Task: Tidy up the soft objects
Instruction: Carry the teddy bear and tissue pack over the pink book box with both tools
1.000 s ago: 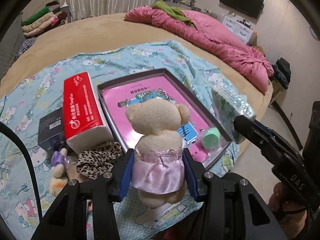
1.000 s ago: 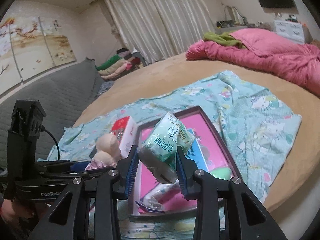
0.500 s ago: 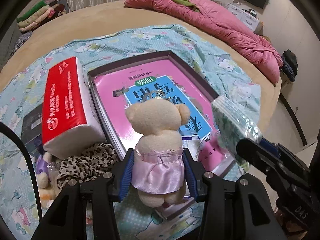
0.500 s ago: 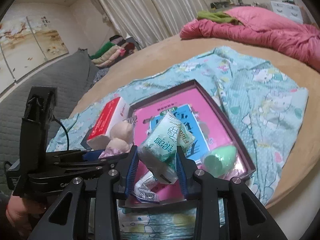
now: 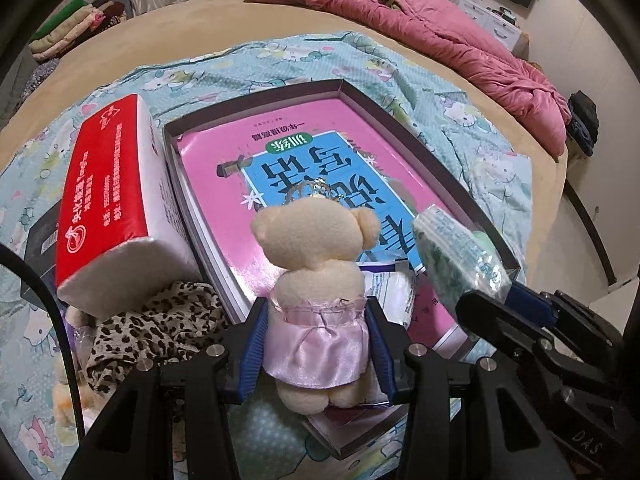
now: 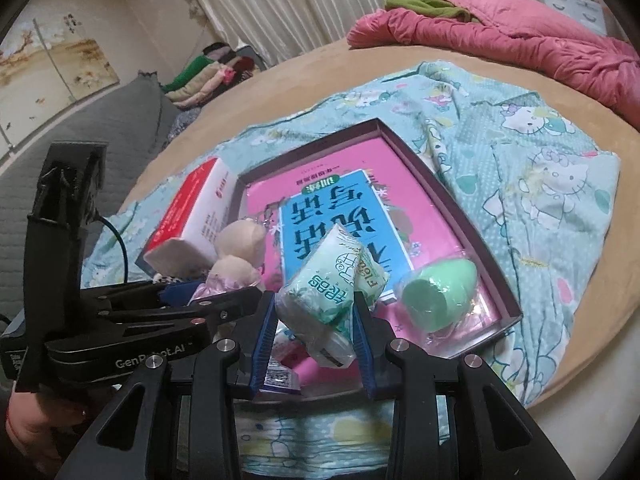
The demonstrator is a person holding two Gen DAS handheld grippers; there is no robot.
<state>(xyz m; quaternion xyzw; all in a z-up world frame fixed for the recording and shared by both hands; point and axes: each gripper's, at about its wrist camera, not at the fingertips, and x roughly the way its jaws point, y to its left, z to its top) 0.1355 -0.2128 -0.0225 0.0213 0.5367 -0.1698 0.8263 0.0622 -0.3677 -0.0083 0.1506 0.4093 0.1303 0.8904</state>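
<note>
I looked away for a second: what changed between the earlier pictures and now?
Both hand-held grippers came down closer over the purple tray. The left hand-held gripper still clamps the teddy bear; the right hand-held gripper still clamps the green tissue pack. Nothing was released. The red tissue pack and green sponge stayed put.

On the side of my left gripper (image 6: 208,300), seen from my right one, white lettering reads "GenRobot.AI", one letter partly covered by a screw. On my right gripper (image 5: 516,292), low at the far right of the left view, "DAS" is stamped on the black body. The green tissue pack (image 6: 334,280) between my right tongs carries green Chinese characters and a word beginning "Flo", the rest unclear. The pink book (image 5: 320,168) ahead shows large inverted Chinese characters. The red tissue pack (image 5: 108,184) at my left bears white print, too small to read.
</note>
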